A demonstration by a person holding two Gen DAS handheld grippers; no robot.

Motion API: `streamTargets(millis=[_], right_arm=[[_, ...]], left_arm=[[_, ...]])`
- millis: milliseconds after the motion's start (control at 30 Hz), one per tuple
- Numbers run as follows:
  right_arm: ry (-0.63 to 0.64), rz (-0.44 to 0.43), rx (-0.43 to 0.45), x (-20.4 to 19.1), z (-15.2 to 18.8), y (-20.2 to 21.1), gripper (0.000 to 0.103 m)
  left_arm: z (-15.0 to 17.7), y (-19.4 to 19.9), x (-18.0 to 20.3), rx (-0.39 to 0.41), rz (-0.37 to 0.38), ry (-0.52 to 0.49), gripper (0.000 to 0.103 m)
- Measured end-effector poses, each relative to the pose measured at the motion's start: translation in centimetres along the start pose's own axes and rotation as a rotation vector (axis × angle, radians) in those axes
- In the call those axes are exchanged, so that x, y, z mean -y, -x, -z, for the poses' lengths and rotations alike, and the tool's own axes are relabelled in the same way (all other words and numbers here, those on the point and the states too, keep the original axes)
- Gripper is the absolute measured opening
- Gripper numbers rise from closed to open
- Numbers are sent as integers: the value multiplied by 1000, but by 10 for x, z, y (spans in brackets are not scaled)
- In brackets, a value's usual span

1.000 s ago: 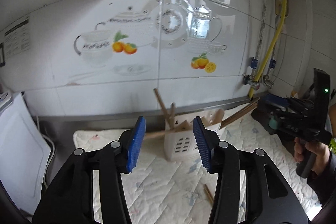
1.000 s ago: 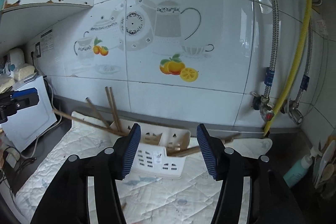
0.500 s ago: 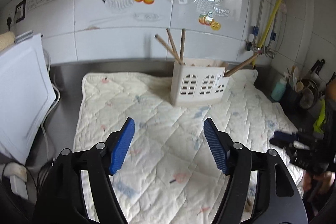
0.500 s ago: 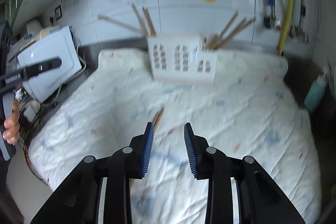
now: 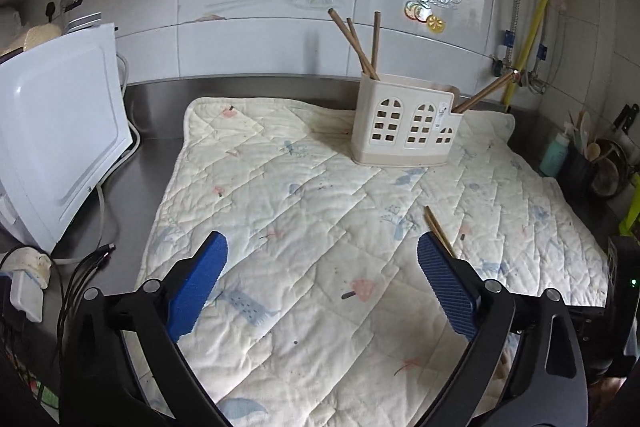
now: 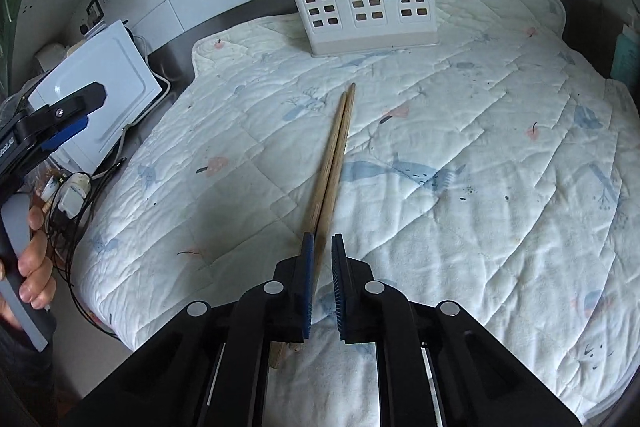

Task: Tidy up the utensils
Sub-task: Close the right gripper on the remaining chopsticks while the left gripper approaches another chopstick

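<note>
A pair of wooden chopsticks (image 6: 334,155) lies on the quilted mat (image 6: 480,147), pointing toward the white utensil holder (image 6: 364,3), which has several chopsticks standing in it. My right gripper (image 6: 323,259) has its jaws narrowed around the near end of the pair, with a small gap still showing. My left gripper (image 5: 320,283) is wide open and empty above the mat's near left part. The holder (image 5: 404,123) and the tip of the lying pair (image 5: 438,229) also show in the left wrist view.
A white appliance (image 5: 52,143) stands left of the mat with cables (image 5: 92,259) beside it. A bottle (image 5: 554,153) and a pot of utensils (image 5: 600,163) sit at the right. The tiled wall with pipes (image 5: 536,23) is behind.
Both grippers pulled back from the holder and tilted down to the mat. The right jaws narrowed around the lying chopsticks. The left jaws opened wider.
</note>
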State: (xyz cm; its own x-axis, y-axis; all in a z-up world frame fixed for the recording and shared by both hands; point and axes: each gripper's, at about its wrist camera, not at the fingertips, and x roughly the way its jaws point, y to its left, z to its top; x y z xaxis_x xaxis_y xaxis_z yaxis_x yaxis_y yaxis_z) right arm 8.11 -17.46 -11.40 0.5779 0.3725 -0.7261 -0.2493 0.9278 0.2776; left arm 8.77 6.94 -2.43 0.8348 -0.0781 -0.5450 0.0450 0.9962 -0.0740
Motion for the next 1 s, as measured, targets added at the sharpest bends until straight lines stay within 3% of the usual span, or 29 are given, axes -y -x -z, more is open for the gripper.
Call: streamTargets(millis=[267,667,767,1000], right_arm=[[-6,15,-20,-4,0,-9,8],[53,86,-6,-8,-1,-12,7],[69,128,0,-4,3,-7,1],[-8,57,21,11,6,3,3]], left_arm=[[8,-5,-14,-13,-20,55,98],[14,-5,-10,-11,-30,31,98],[16,-4,-10,-16,-30,38,98],[20,-7,-8,-35,-30,52,98]])
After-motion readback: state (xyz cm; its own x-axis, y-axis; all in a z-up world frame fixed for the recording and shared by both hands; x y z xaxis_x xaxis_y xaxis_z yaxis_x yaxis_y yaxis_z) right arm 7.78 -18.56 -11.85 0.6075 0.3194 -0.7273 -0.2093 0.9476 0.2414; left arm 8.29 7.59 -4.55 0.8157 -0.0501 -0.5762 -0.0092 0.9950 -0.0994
